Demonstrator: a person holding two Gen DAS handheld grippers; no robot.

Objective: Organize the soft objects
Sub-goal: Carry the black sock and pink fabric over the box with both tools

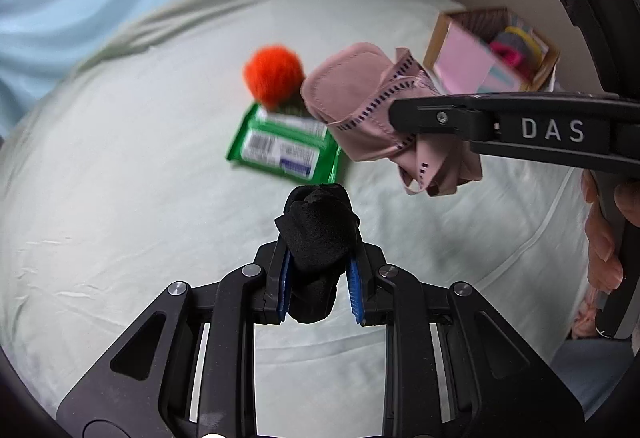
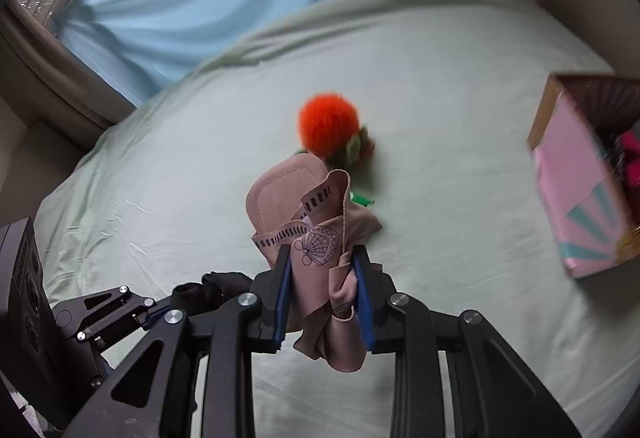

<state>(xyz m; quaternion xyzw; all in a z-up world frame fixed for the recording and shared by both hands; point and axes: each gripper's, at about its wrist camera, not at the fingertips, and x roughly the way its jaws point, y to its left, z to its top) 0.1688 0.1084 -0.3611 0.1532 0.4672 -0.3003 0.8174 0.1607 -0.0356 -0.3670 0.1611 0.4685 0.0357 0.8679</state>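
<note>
The left gripper (image 1: 320, 270) has its jaws clamped on a bunched black cloth (image 1: 318, 234), held above the bed (image 1: 120, 197). The right gripper (image 2: 325, 298) has its jaws pinched on a crumpled pink printed cloth (image 2: 316, 234), also lifted. Beyond lie an orange pompom (image 1: 274, 75) and green packet (image 1: 284, 147); a cardboard box (image 1: 436, 37) sits far right.

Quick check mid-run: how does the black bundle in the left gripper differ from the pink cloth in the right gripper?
The black fabric bundle is plain and dark; the pink cloth carries black printed patterns and stitching. The black fabric bundle is rolled into a compact lump, while the pink cloth hangs loosely with folds drooping below the fingers. Both are soft items, each clamped between blue pads: left gripper, right gripper, above the bed sheet.
</note>
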